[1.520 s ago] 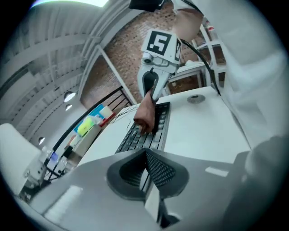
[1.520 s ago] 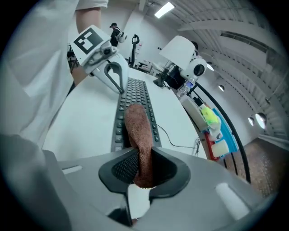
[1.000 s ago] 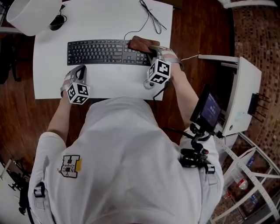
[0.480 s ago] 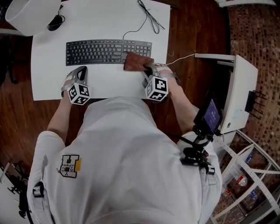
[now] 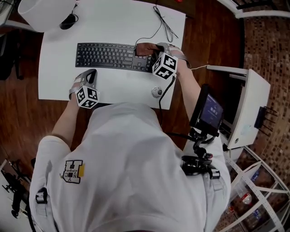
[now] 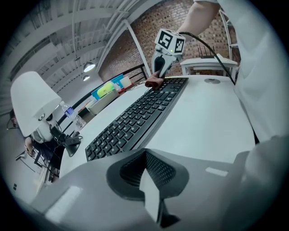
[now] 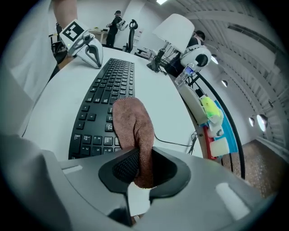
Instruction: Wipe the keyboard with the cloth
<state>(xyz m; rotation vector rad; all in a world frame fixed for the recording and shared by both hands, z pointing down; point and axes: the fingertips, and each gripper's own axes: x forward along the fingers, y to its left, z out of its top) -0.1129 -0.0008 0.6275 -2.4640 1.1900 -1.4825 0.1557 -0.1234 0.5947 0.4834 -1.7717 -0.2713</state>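
Note:
A black keyboard (image 5: pixel 106 55) lies across the white table (image 5: pixel 113 86); it also shows in the left gripper view (image 6: pixel 135 119) and the right gripper view (image 7: pixel 101 110). My right gripper (image 5: pixel 152 53) is shut on a brown cloth (image 5: pixel 144 48), which rests on the keyboard's right end. In the right gripper view the cloth (image 7: pixel 134 131) hangs forward from the jaws over the keys. My left gripper (image 5: pixel 92 76) is shut and holds nothing, resting on the table in front of the keyboard's left part. From the left gripper view the right gripper (image 6: pixel 156 76) stands at the keyboard's far end.
A white lamp shade (image 5: pixel 45 13) and a black mouse (image 5: pixel 69 20) sit at the table's far left corner. A cable (image 5: pixel 162 20) runs off the back edge. A small round knob (image 5: pixel 157 92) lies near the front right. A white cabinet (image 5: pixel 247 104) stands to the right.
The right gripper with the cloth has slid from the table in front of the keyboard back onto the keyboard's right end. The left gripper has stayed in place.

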